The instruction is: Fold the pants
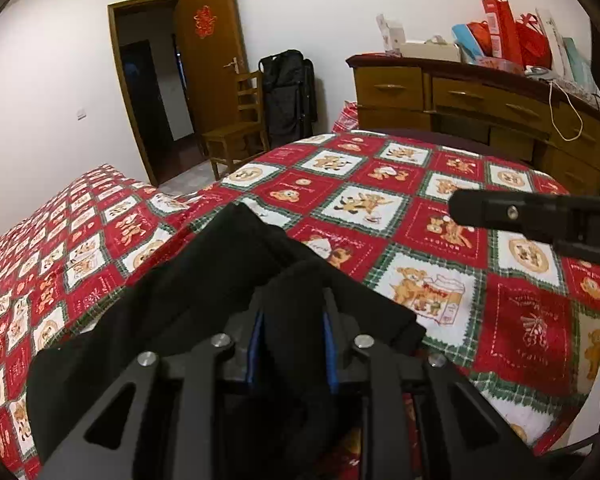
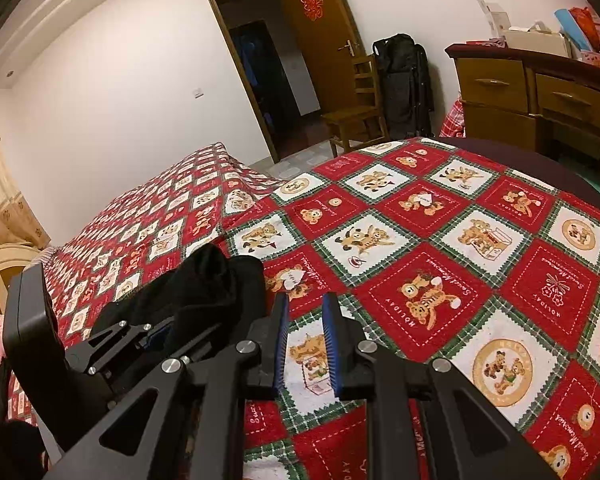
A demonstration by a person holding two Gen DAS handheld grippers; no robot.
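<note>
Black pants (image 1: 220, 280) lie bunched on a red, white and green bear-print bedspread (image 1: 440, 240), a thick fold of the cloth clamped between the blue-padded fingers of the left gripper (image 1: 292, 344). Just beside it, the right gripper (image 2: 306, 344) hovers over bare quilt, its jaws slightly apart with nothing between them. A wooden chair (image 1: 240, 136) and dresser (image 1: 480, 104) stand beyond the bed.

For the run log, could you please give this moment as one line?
left gripper: shut on pants | right gripper: open | bed
</note>
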